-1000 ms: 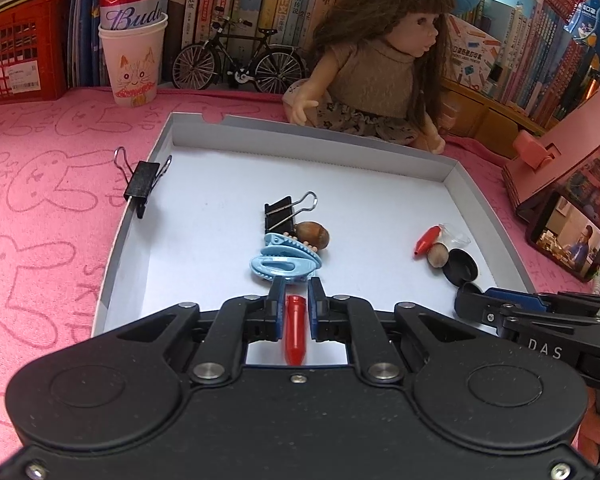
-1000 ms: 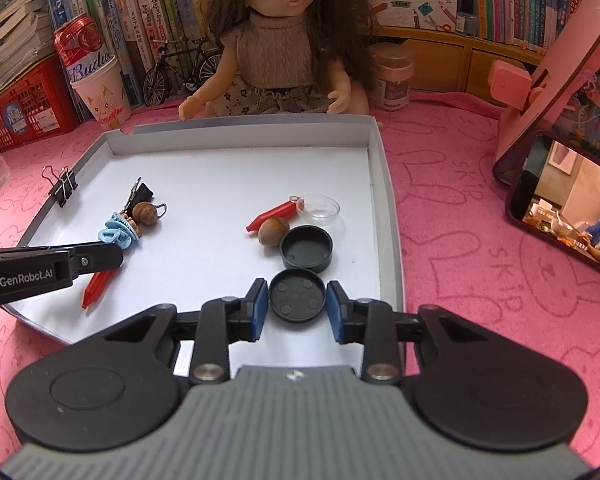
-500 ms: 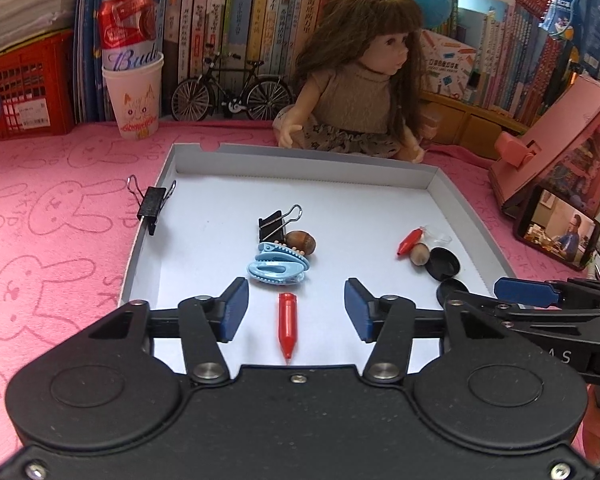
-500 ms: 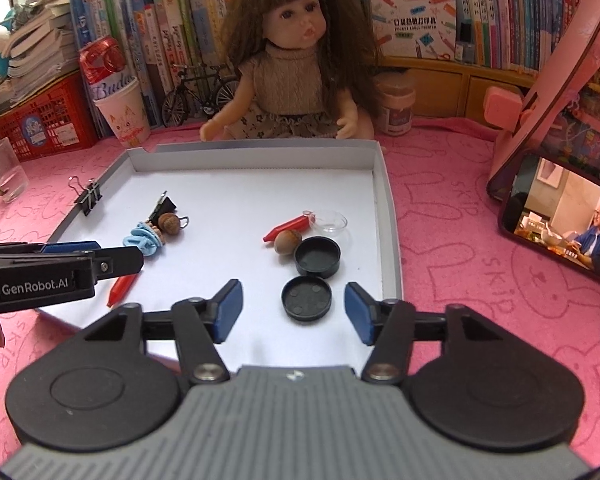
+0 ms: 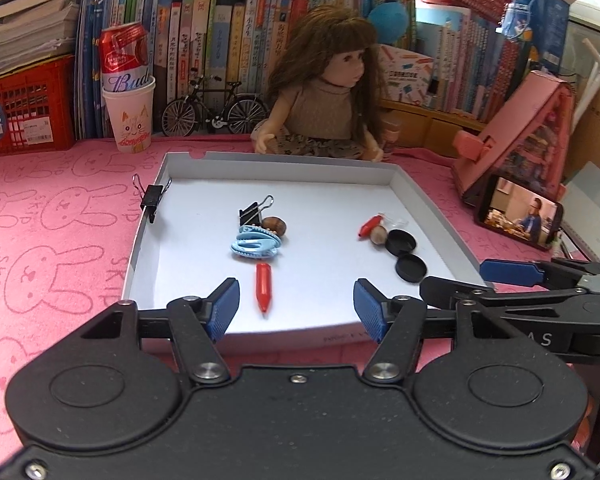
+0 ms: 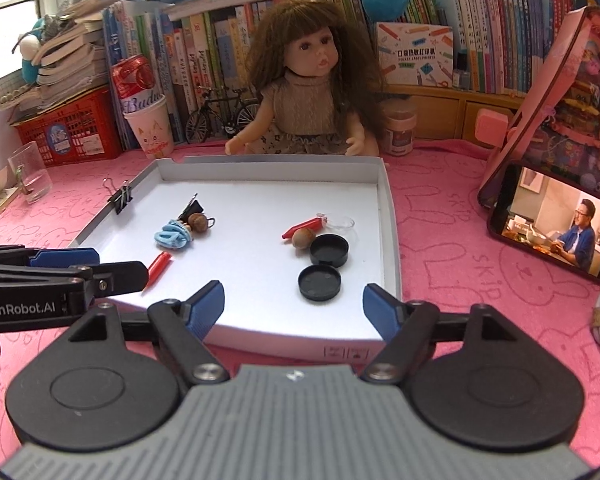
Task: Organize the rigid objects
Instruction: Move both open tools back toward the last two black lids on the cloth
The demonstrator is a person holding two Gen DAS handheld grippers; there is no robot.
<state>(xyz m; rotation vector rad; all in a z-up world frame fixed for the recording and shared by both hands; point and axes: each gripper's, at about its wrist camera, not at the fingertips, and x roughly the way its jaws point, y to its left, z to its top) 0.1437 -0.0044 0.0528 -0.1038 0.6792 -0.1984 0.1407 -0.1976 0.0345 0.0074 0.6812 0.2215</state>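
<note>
A white tray (image 5: 432, 204) lies on the pink cloth. In it a red crayon (image 5: 263, 286) rests just ahead of my left gripper (image 5: 296, 308), whose jaws are opening with nothing between them. Behind the crayon sit a light blue hair clip (image 5: 255, 243), a brown nut (image 5: 275, 225) and a black binder clip (image 5: 252, 211). In the right wrist view my right gripper (image 6: 294, 308) is also opening, empty, with a black round lid (image 6: 320, 282) lying just beyond it. A second black lid (image 6: 329, 251), a nut (image 6: 302, 237), a red crayon (image 6: 303, 227) and a clear dish (image 6: 339, 222) sit further back.
Another binder clip (image 5: 153, 197) grips the tray's left wall. A doll (image 5: 332, 96), a toy bicycle (image 5: 216, 108), a paper cup with a can (image 5: 129, 120), a red crate (image 5: 24, 110) and books line the back. A phone (image 6: 556, 232) leans at the right; a glass (image 6: 30, 176) stands left.
My left gripper let go of the red crayon and my right gripper let go of the black lid; both lie in the tray. Both grippers opened and pulled back and up.
</note>
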